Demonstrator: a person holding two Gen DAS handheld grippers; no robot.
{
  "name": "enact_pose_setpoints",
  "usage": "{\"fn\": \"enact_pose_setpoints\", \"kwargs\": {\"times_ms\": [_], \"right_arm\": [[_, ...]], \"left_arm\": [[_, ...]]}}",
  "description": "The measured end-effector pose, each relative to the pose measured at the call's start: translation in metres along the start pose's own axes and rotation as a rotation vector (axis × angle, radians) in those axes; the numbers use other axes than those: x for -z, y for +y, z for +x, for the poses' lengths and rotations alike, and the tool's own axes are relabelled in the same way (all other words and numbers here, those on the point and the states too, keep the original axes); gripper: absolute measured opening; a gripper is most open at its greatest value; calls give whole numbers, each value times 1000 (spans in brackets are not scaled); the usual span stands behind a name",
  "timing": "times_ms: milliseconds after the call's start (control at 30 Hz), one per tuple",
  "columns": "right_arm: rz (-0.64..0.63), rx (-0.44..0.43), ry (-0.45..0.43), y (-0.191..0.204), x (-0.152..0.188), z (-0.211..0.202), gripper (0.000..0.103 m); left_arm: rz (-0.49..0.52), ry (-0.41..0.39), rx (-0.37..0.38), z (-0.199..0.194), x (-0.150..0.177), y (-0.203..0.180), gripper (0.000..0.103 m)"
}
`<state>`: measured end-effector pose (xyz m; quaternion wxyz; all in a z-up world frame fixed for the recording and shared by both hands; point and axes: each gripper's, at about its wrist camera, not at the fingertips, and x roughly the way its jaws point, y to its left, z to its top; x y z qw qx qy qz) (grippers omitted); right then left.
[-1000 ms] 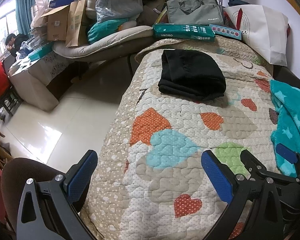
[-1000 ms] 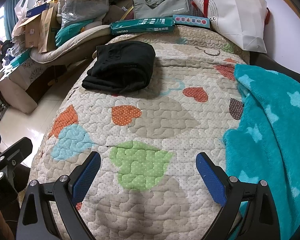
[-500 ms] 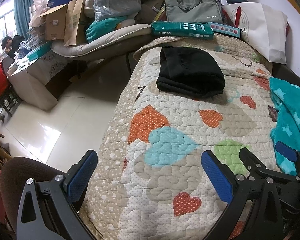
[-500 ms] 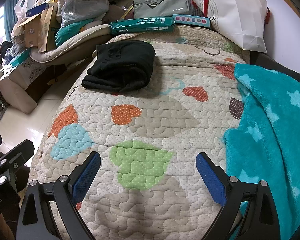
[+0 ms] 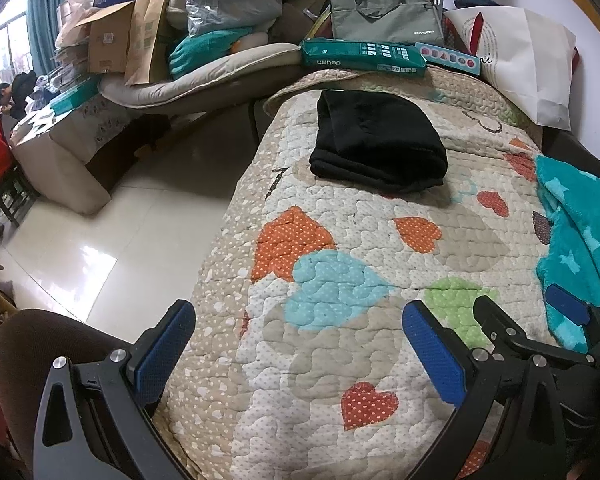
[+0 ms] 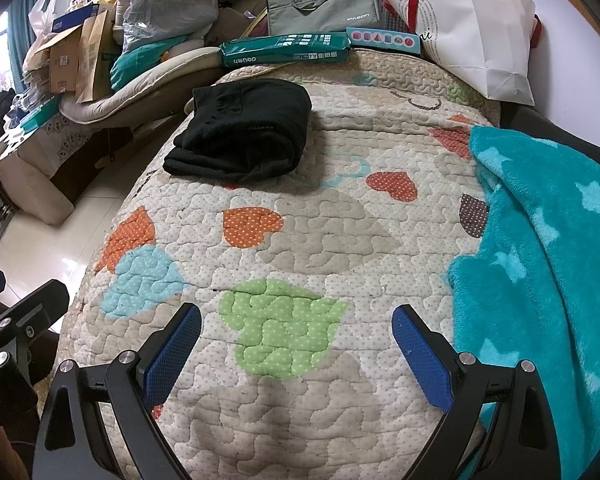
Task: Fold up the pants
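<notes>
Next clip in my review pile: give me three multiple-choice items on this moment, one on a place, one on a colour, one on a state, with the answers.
1. Where do the pants lie?
A. on the floor
B. on the far part of the quilt
C. on the teal blanket

2. What colour are the pants?
A. black
B. red
C. white

3. How do the left gripper and right gripper stand?
A. both shut on the pants
B. one shut on the blanket
C. both open, holding nothing

Answers: 1 B, the folded bundle rests on the quilt, well beyond both grippers. 2 A, it is black in both views. 3 C, bare quilt shows between each pair of blue pads.
</notes>
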<state>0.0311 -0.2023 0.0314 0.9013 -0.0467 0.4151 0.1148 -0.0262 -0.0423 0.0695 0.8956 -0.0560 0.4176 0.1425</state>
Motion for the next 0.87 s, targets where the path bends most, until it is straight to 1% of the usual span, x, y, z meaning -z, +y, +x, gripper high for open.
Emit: {"fn": "enact_pose_setpoints", "kwargs": {"times_ms": [667, 867], "right_arm": [[1, 2, 1, 2, -1, 0, 99], [1, 2, 1, 2, 0, 0, 99]], "left_arm": [[-4, 12, 9, 3, 2, 2, 103], [-41, 42, 10, 8, 3, 7, 103]]}}
